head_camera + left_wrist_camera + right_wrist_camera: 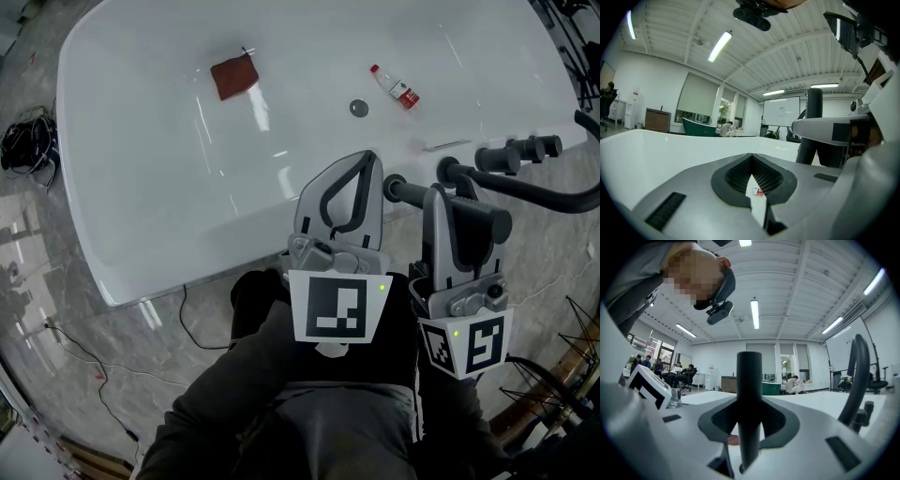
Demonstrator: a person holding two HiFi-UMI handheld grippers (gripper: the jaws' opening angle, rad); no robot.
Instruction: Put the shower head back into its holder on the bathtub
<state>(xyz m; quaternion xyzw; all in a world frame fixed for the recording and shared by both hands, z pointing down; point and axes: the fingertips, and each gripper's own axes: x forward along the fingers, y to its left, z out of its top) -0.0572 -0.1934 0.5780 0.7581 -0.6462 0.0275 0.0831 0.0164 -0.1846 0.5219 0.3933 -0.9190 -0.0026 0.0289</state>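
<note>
In the head view my right gripper [452, 195] is shut on the black shower head [489, 223], which lies crosswise between its jaws just over the near rim of the white bathtub [141, 187]. A black hose [553, 192] curves away to the right. The black tap fittings [517, 155] stand on the rim right behind it. The right gripper view shows the shower head [749, 376] as an upright black bar clamped in the jaws. My left gripper [369, 159] sits beside it on the left, shut with nothing held; its view [752, 158] looks into the tub.
A red-brown cloth [234, 77], a small bottle with a red label [395, 86] and the drain [358, 108] lie in the tub. Cables [28, 141] trail over the grey floor at left. A wire rack [562, 375] stands at lower right.
</note>
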